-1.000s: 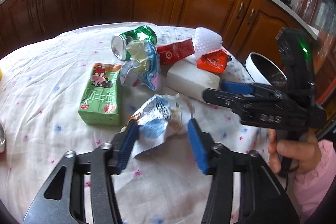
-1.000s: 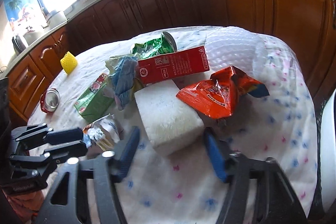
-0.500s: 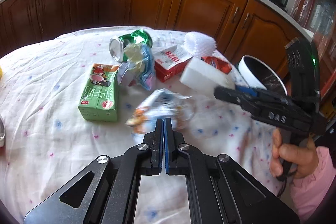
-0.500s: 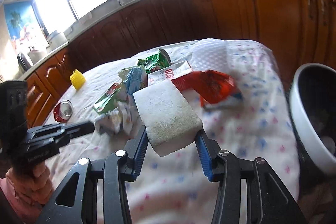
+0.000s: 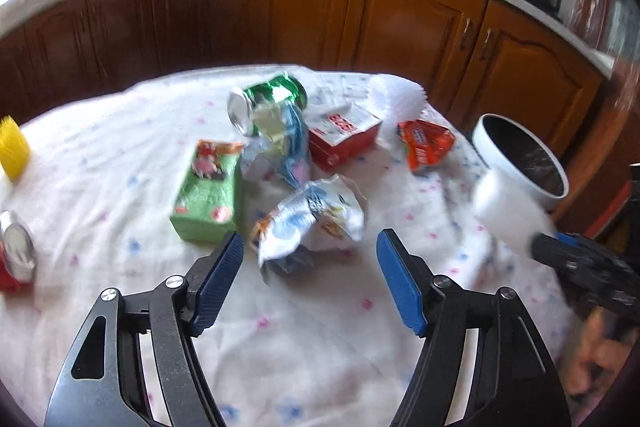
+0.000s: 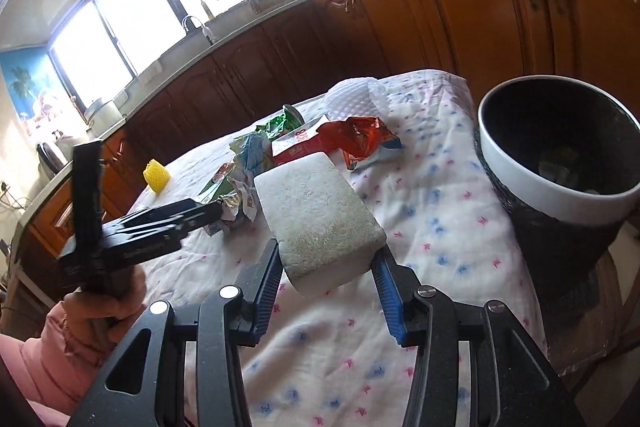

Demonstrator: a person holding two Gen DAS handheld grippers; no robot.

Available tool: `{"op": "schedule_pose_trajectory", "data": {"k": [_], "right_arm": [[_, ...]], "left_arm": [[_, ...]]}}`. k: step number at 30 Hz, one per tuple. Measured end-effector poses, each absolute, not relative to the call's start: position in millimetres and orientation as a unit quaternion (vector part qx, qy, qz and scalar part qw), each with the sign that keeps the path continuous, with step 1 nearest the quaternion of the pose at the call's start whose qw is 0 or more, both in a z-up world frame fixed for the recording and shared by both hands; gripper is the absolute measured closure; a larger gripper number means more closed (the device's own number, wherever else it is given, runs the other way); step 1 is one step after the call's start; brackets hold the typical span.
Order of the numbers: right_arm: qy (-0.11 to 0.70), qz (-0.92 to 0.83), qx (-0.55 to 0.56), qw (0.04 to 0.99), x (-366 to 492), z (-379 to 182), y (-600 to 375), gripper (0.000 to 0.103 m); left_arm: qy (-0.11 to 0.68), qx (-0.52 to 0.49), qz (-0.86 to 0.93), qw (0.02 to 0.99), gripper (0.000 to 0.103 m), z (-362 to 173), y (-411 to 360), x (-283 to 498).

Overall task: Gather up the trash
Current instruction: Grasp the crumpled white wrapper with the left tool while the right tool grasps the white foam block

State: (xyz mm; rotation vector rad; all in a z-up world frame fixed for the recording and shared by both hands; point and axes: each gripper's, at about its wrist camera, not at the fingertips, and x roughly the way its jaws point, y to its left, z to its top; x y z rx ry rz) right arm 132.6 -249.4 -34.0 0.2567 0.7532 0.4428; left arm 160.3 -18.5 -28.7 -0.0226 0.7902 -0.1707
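My right gripper [image 6: 326,281] is shut on a white foam block [image 6: 318,217] and holds it above the table, left of the white-rimmed trash bin [image 6: 560,187]. In the left wrist view the block [image 5: 506,213] is blurred in front of the bin [image 5: 520,163]. My left gripper [image 5: 308,283] is open, its blue pads on either side of a crumpled white-and-blue wrapper [image 5: 312,219] lying on the cloth. A green carton [image 5: 208,191], a green can [image 5: 266,103], a red box [image 5: 344,135] and an orange-red snack bag [image 5: 426,143] lie beyond.
A yellow foam net [image 5: 14,143] and a red can [image 5: 14,255] sit at the table's left edge. A white foam net [image 5: 396,93] lies at the far side. Brown kitchen cabinets [image 5: 320,11] ring the cloth-covered table [image 5: 100,155].
My left gripper went from open to shut to open again around the wrapper. My right gripper closed on the foam block, lifted it and carried it right toward the bin.
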Motion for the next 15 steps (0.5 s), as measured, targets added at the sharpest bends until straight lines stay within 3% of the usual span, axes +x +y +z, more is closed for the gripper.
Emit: {"op": "schedule_pose_trajectory", "data": {"k": [5, 7, 9, 15], "right_arm": [[0.369, 0.209, 0.133, 0.896, 135.0, -38.8, -255.4, 0.057], [0.367, 0.206, 0.136, 0.897, 135.5, -38.5, -260.2, 0.057], [0.363, 0.2, 0.143, 0.899, 135.7, -37.2, -266.1, 0.057], [0.351, 0.184, 0.157, 0.905, 134.3, -31.0, -289.2, 0.057]], "left_arm": [[0.401, 0.037, -0.077, 0.912, 0.033, -43.0, -32.5, 180.3], [0.407, 0.054, -0.077, 0.909, 0.049, -49.2, -39.4, 185.6], [0.407, 0.068, -0.074, 0.908, 0.082, -52.7, -44.4, 188.5], [0.4, 0.024, -0.108, 0.91, 0.092, -40.3, -43.8, 183.5]]}}
